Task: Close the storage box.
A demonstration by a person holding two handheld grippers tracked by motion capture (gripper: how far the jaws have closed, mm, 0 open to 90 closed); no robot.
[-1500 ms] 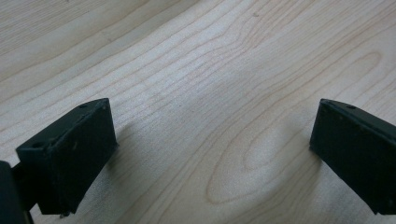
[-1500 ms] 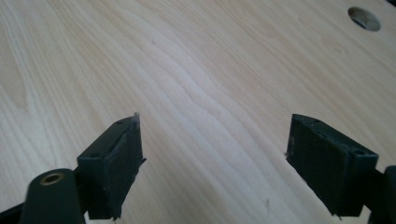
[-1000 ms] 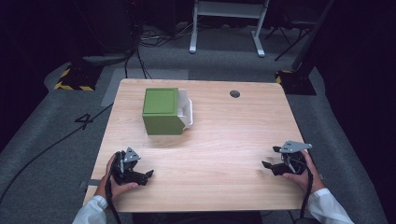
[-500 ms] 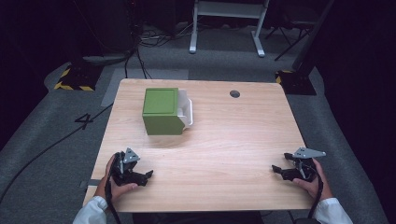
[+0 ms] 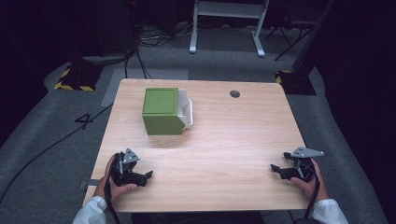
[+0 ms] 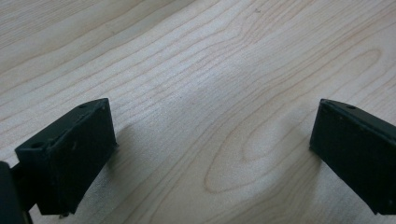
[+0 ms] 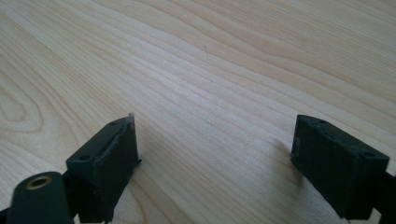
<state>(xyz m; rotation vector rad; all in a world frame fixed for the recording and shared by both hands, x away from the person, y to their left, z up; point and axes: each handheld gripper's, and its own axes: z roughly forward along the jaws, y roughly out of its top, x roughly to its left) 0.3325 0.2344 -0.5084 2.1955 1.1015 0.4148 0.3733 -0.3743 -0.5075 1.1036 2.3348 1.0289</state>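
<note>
**Two empty grippers, one green box waiting**

The green box [image 5: 161, 112] sits on the far left part of the wooden table [image 5: 233, 140], with a white piece [image 5: 186, 108] touching its right side. It looks set out to be picked up. Both hands rest low at the near edge (a ready spot, I think), well apart from the box. The left gripper [image 5: 144, 176] has its jaws wide apart and holds nothing. The right gripper [image 5: 275, 169] has just been opening; its jaws are wide too, with only bare wood between them.
</note>
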